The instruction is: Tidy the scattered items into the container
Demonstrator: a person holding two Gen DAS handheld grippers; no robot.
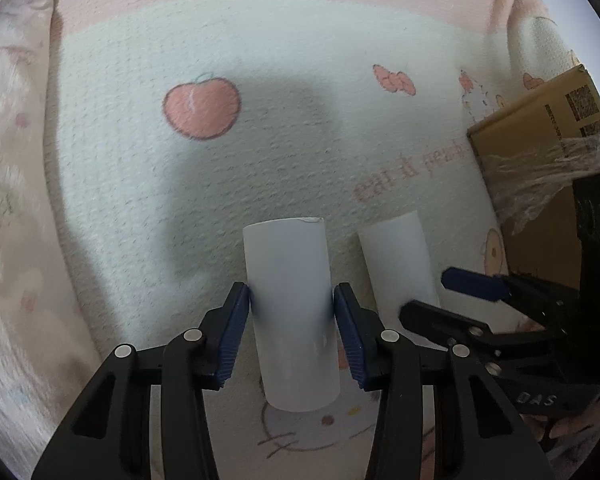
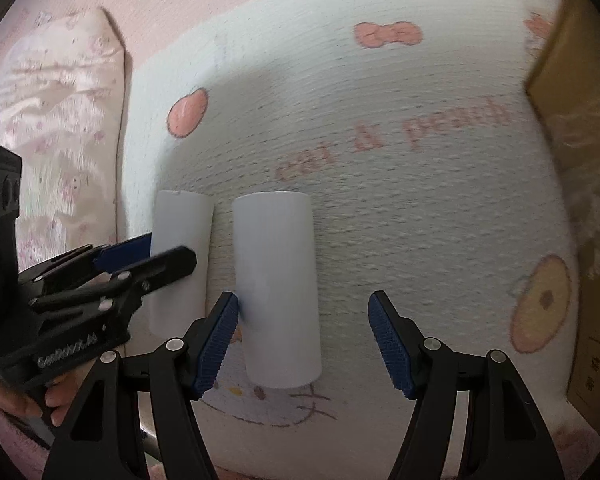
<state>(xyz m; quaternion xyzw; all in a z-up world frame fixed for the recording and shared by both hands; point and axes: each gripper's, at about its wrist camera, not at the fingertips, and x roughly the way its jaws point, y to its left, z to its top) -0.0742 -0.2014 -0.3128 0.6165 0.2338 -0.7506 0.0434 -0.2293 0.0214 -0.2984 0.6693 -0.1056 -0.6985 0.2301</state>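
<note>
Left claw [image 1: 292, 300] clamped on the left white tube [image 1: 290, 312] – both blue pads touch its sides. Right claw [image 2: 304, 308] apart around the right white tube [image 2: 278, 288], left pad touching, right pad clear. Tubes lie side by side on the peach-print blanket [image 2: 380, 200] – cardboard box [image 1: 540, 168] at its right edge.
</note>
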